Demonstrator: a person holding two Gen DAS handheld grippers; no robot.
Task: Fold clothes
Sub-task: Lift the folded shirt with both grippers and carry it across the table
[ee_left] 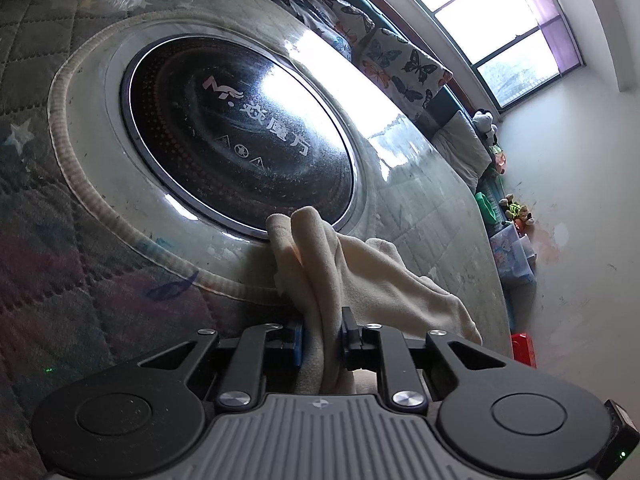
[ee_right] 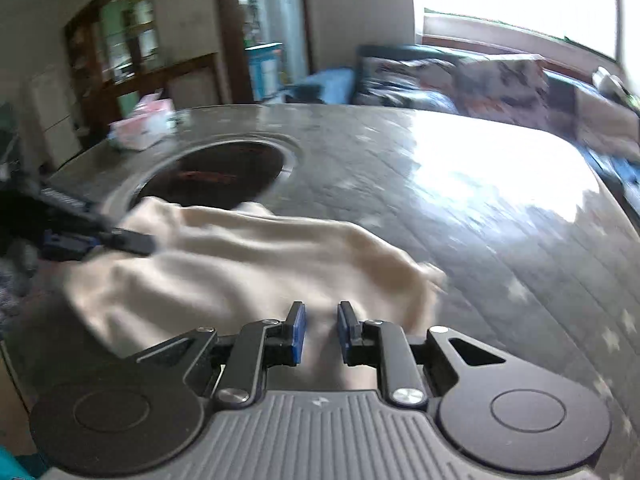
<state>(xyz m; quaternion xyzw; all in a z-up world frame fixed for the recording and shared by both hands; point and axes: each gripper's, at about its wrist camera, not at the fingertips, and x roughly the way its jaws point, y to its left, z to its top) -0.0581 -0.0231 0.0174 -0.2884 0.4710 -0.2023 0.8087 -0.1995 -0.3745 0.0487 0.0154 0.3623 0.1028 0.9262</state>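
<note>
A cream cloth garment [ee_left: 360, 272] lies bunched on the table. My left gripper [ee_left: 322, 334] is shut on a thick fold of it, the cloth bulging up between the blue pads. In the blurred right wrist view the same cream garment [ee_right: 240, 264] spreads across the table, and the left gripper [ee_right: 100, 238] shows at its far left edge. My right gripper [ee_right: 321, 330] is narrowly apart with the garment's near edge between its pads; whether it pinches the cloth is unclear.
The table [ee_left: 440, 220] has a quilted cover under glossy plastic and a round black induction plate [ee_left: 240, 136] set in its middle. A pink tissue box [ee_right: 140, 124] stands at the far side. A sofa with butterfly cushions [ee_left: 400, 60] runs along the window wall.
</note>
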